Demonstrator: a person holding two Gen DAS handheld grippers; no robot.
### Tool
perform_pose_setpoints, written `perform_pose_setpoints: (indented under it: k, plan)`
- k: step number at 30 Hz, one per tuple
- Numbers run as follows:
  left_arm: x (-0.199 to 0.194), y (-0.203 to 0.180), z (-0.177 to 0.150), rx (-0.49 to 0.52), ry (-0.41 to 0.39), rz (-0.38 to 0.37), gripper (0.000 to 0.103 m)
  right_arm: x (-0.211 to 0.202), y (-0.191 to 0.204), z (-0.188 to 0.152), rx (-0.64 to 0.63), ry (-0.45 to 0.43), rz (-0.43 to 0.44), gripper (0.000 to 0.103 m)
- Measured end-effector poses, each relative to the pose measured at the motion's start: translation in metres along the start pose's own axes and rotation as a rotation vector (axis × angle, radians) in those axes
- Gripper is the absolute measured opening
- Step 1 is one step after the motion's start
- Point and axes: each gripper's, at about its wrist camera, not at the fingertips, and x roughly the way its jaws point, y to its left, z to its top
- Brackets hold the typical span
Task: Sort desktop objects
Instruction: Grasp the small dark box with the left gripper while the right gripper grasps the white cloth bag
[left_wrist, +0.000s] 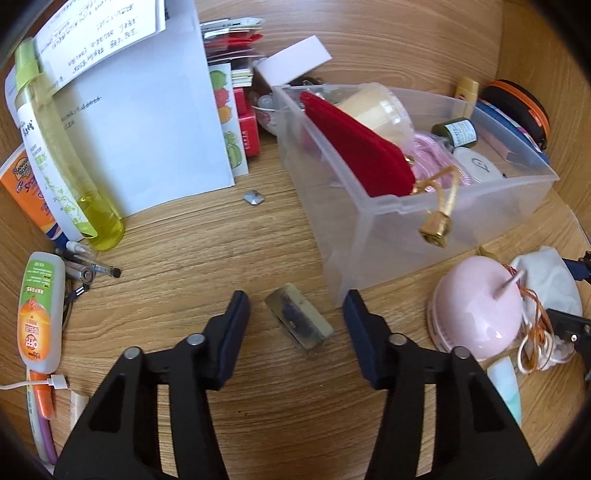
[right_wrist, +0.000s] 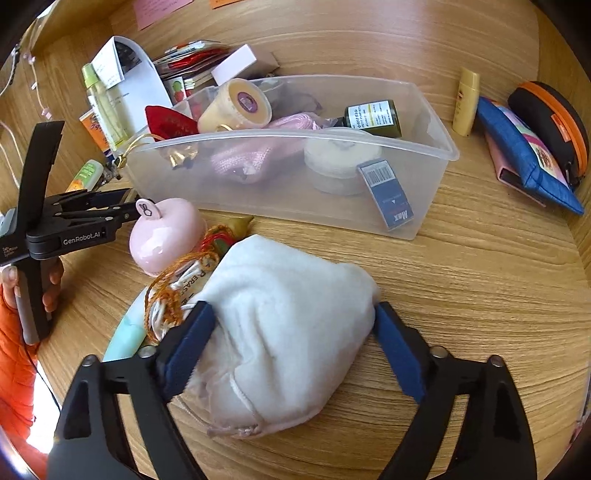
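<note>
Landmark: clear plastic bin (left_wrist: 373, 218), standing mid-desk and already part-filled; judged to be the collecting place for the loose items.
Bin contents: red felt pouch (left_wrist: 360, 147) leaning on the near wall, lidded cream cup (right_wrist: 236, 105), green bottle (right_wrist: 373, 118), pink cord, round white tin, blue card box; a gold tassel (left_wrist: 437, 225) hangs over the bin's front rim.
Left gripper (left_wrist: 295, 314): jaws partly open, no pad touching anything; it straddles a small worn block (left_wrist: 299, 321) lying on the desk just in front of the bin's near corner, lined up so that closing would pinch the block across its narrow sides.
Right gripper (right_wrist: 293, 341): jaws spread wide around a white drawstring pouch (right_wrist: 291, 321) on the desk in front of the bin; both pads meet the cloth, the left one sinking into it. Wide stance suits the pouch's soft bulk.
Beside the pouch: pink round gadget (right_wrist: 166, 236) and orange thread tangle, nearer the bin's left end.
Unsorted, beyond the bin: yellow tube (right_wrist: 466, 103), blue pouch, black-and-orange case.
Step judged: both pickups at the grasp stage, nothing lifted.
</note>
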Motion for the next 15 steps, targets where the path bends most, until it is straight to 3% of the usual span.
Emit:
perform_pose_setpoints:
  k: [10,15]
  plan:
    - [-0.001,0.002,-0.003,-0.019,0.002,-0.026,0.032,-0.012,-0.013,-0.007,0.035,-0.016,0.046,0.051]
    - [-0.004,0.012,-0.007,-0.066,0.002,-0.017,0.032,-0.017,-0.014,-0.009,0.043,-0.036,0.049,0.041]
